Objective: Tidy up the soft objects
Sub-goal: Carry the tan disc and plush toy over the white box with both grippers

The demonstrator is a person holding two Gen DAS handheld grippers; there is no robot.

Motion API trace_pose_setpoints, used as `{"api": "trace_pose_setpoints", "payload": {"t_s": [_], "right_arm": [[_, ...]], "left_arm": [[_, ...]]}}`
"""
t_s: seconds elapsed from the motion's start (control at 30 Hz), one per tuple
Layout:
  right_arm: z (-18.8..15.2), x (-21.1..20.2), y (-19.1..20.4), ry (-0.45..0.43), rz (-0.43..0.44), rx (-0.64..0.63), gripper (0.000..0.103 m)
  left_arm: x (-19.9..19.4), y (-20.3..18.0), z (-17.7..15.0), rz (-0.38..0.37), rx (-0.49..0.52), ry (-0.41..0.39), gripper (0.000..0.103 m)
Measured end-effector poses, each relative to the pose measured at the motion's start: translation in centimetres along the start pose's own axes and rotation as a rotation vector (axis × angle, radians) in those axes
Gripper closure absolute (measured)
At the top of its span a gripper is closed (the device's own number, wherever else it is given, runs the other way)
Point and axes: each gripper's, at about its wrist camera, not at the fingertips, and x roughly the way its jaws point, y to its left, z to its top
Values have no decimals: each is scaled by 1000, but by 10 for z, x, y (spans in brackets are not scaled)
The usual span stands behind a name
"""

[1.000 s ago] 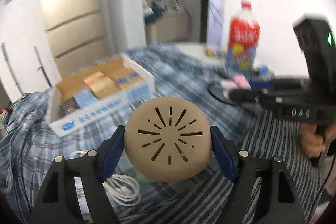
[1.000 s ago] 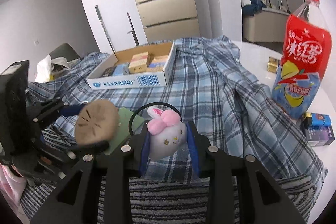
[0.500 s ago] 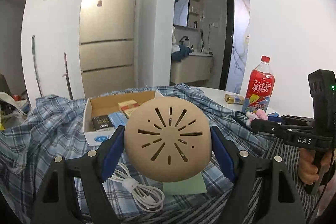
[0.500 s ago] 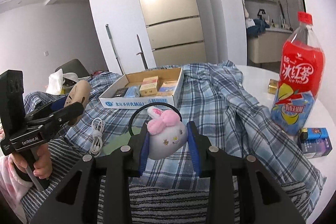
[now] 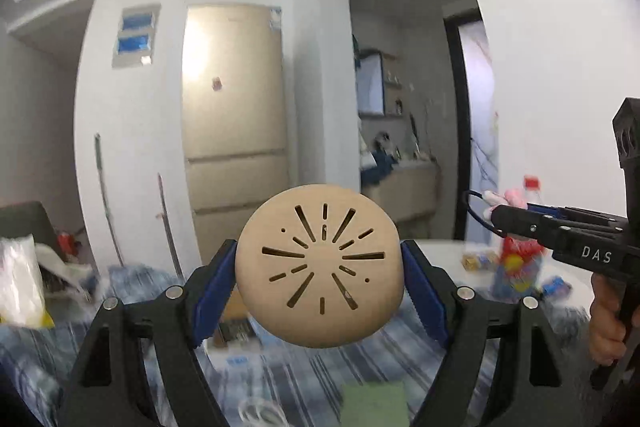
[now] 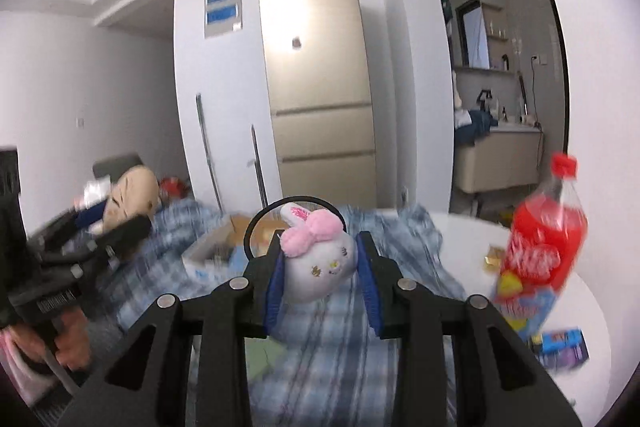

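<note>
Left wrist view: both hand-held grippers (image 5: 319,279) have risen, still gripping toys.

You hold a round tan bun-shaped squishy (image 5: 319,265), its face cut with radiating slots, squeezed between blue pads above the plaid cloth. Your other grip pinches a small white plush bunny (image 6: 318,263) with a pink bow, tilted.

The tan bun toy (image 5: 319,265) looks smooth and matt; the bunny plush (image 6: 318,261) is fuzzy cloth; at four o'clock the bottle (image 6: 538,255) is glossy plastic.
</note>
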Motion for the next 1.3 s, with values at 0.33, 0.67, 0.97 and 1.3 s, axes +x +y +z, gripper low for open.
{"api": "trace_pose_setpoints", "payload": {"t_s": [0.33, 0.67, 0.97, 1.3], "right_arm": [[52, 87, 25, -107, -47, -3, 67], [19, 163, 24, -6, -64, 52, 67], [-27, 197, 23, 177, -42, -26, 67], [-53, 227, 36, 366, 67, -49, 67]], "left_arm": [[51, 31, 33, 74, -44, -100, 21], [104, 72, -1, 145, -123, 12, 21], [137, 119, -45, 188, -213, 224, 21], [163, 106, -66, 135, -170, 333, 21]]}}
